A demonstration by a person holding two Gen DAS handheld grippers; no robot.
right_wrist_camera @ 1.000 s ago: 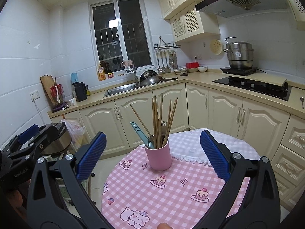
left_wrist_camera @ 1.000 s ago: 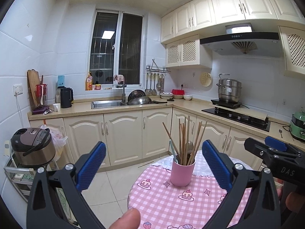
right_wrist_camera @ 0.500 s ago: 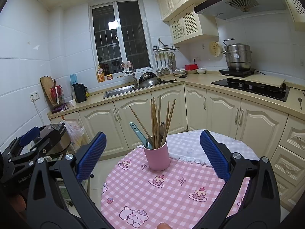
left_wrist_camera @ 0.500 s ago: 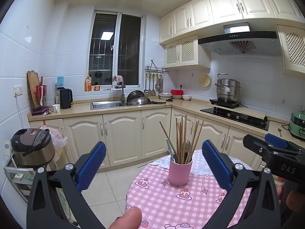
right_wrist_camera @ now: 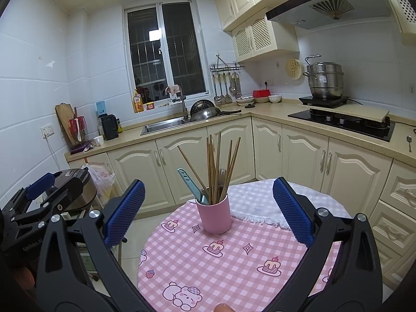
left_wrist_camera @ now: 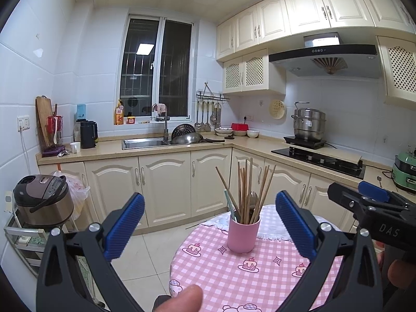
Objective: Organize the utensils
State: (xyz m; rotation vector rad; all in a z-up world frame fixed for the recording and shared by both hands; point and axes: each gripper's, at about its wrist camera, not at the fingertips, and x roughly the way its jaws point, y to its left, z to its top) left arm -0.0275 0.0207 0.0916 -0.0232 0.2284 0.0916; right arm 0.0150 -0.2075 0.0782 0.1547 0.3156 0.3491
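Both my left gripper (left_wrist_camera: pixel 209 223) and right gripper (right_wrist_camera: pixel 208 208) spread, empty; chopsticks (right_wrist_camera: pixel 217 166) stand bundled in pink cup (right_wrist_camera: pixel 214 215) dead ahead; utensils lie gathered

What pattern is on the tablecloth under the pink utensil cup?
Pink-and-white gingham tablecloth printed with cartoon cakes, strawberries and a bear; clearest in the right wrist view.

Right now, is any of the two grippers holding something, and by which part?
Nothing is held. The left gripper and the right gripper are both open, apart from the pink cup of chopsticks.
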